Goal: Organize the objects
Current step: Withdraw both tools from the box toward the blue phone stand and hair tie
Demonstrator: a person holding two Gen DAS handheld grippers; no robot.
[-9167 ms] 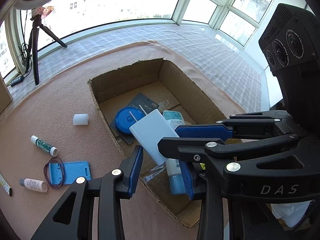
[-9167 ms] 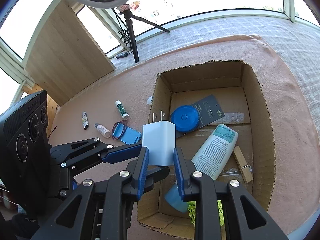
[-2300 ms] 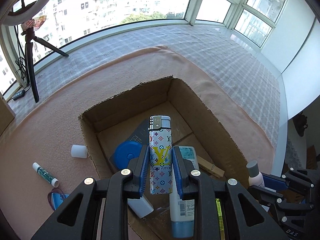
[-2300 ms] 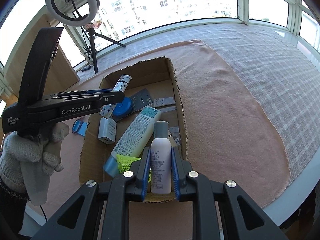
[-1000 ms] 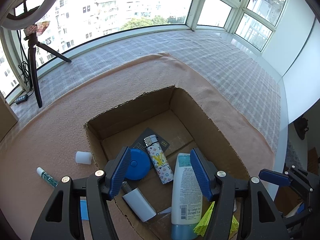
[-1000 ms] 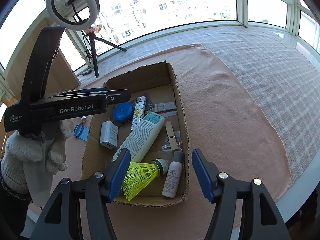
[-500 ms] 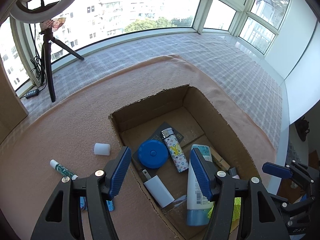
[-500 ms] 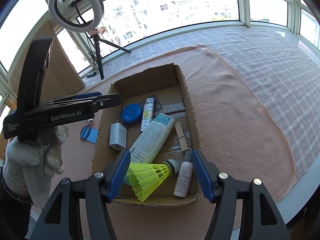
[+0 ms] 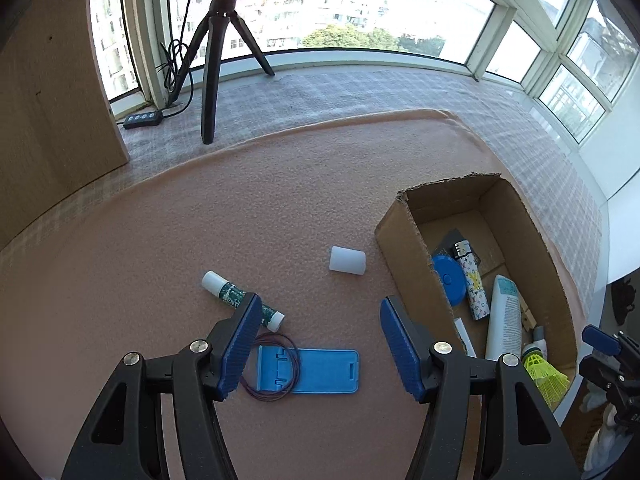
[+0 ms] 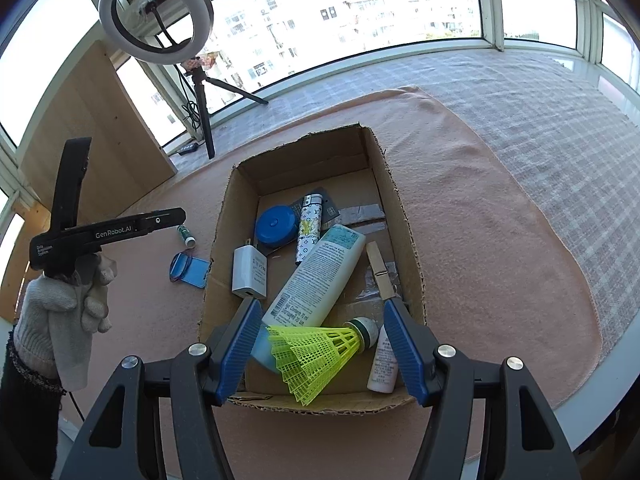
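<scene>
My left gripper [image 9: 316,344] hangs open and empty over the pink cloth, left of the cardboard box [image 9: 404,248]. Below it lie a blue card holder [image 9: 320,372] with a purple band [image 9: 269,368] looped on its left end, a green-and-white tube [image 9: 240,295] and a white cap [image 9: 347,261]. My right gripper [image 10: 320,340] is open and empty above the box's [image 10: 404,208] near end. Inside the box lie a yellow shuttlecock [image 10: 316,354], a lotion tube [image 10: 320,272], a small pink bottle [image 10: 383,362], a white charger [image 10: 250,270], a patterned lighter [image 10: 308,228], a blue round case [image 10: 275,226] and a clothespin [image 10: 380,270].
A ring light on a tripod [image 10: 160,12] stands at the back by the window, its legs [image 9: 216,56] beside a power strip [image 9: 144,120]. A wooden board [image 9: 52,92] leans at the far left. A gloved hand [image 10: 60,316] holds the left gripper's handle. The table edge runs close on the right.
My left gripper has swung left, away from over the box, so that the loose things on the cloth now lie under it. The right gripper has stayed over the box.
</scene>
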